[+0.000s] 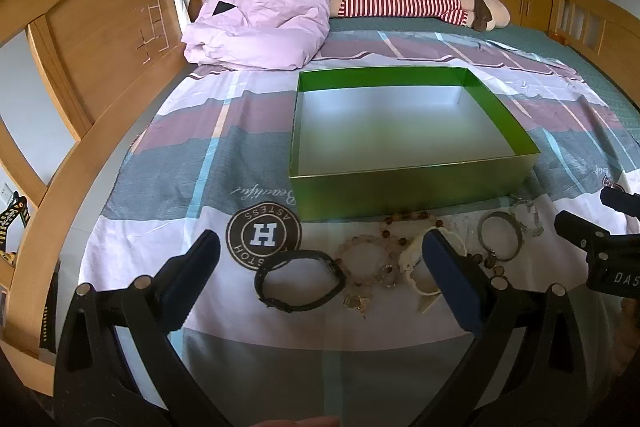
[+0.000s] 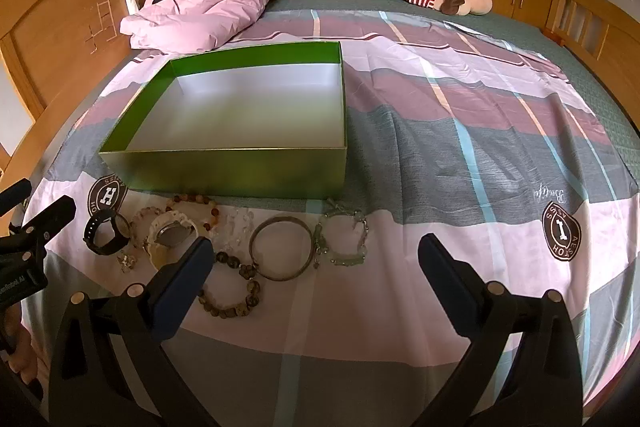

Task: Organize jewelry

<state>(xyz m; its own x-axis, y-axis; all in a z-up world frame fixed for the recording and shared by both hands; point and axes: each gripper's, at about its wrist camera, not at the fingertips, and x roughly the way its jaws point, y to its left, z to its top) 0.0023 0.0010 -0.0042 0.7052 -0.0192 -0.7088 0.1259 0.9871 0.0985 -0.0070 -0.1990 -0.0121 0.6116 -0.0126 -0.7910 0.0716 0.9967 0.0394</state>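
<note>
An empty green box (image 1: pixel 400 191) (image 2: pixel 224 171) stands on the bed. In front of it lies a row of jewelry: a black watch (image 1: pixel 300 281) (image 2: pixel 105 233), a pale bead bracelet (image 1: pixel 366 263), a white watch (image 1: pixel 418 267) (image 2: pixel 172 233), a silver bangle (image 1: pixel 501 235) (image 2: pixel 281 247), a brown bead bracelet (image 2: pixel 236 291) and a green stone bracelet (image 2: pixel 342 239). My left gripper (image 1: pixel 322 279) is open above the black watch and pale bracelet. My right gripper (image 2: pixel 314 279) is open, with the bangle between its fingers. Both are empty.
A striped bedsheet (image 2: pixel 460 147) covers the bed. A crumpled pink quilt (image 1: pixel 260 19) and a striped plush toy (image 1: pixel 420 1) lie at the far side. A wooden headboard (image 1: pixel 92 39) runs along the left. The other gripper shows at each view's edge (image 1: pixel 600 247) (image 2: pixel 28 239).
</note>
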